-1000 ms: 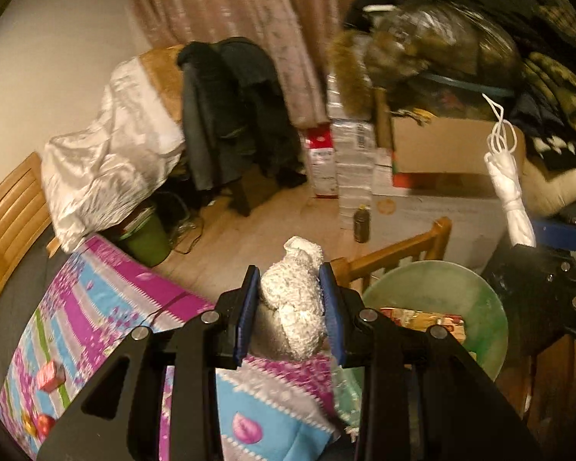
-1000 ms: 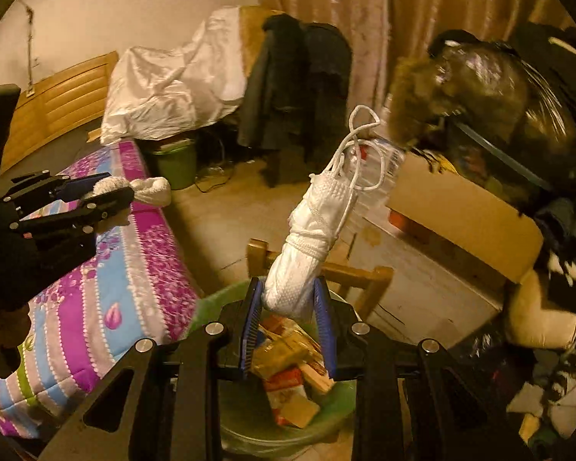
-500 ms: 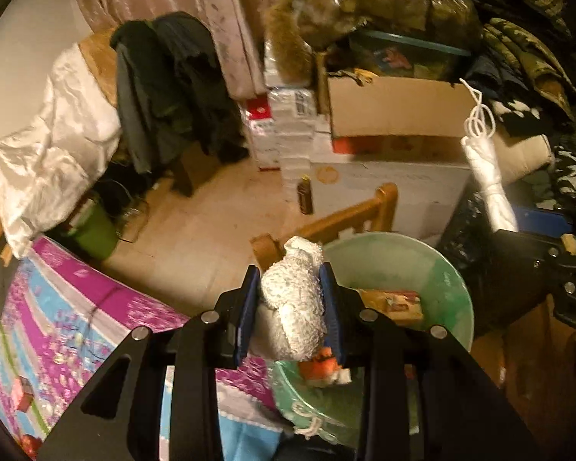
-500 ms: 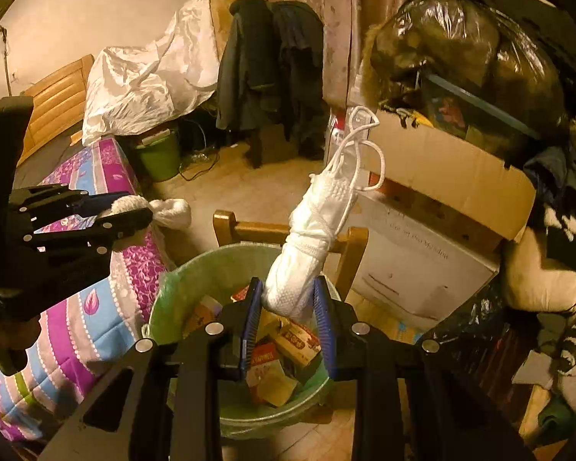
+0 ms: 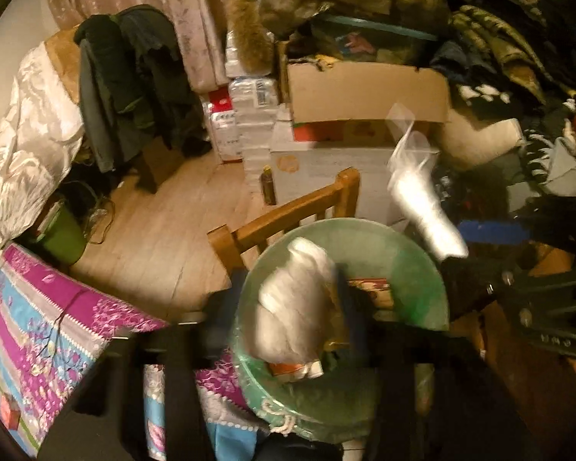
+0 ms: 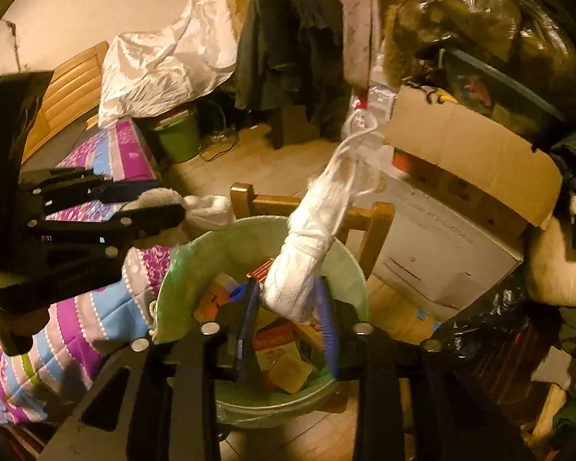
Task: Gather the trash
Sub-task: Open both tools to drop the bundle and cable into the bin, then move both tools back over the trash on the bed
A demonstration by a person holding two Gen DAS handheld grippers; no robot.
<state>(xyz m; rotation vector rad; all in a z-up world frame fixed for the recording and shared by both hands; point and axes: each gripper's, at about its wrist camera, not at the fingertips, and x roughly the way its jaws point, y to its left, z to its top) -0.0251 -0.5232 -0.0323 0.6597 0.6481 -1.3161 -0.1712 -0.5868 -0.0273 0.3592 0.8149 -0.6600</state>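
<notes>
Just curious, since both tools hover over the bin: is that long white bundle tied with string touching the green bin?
Apart. In the right wrist view the white bundle juts upward from the right hand-held gripper, clear of the green bin rim.

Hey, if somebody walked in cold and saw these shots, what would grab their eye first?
Probably the green-lined trash bin in the middle, already holding colourful wrappers. Above it, the right gripper has a white bundle tied with string between its fingers, while the left gripper brings a crumpled white wad in from the bed side. Behind, a big cardboard box sits under piled clothes.
</notes>
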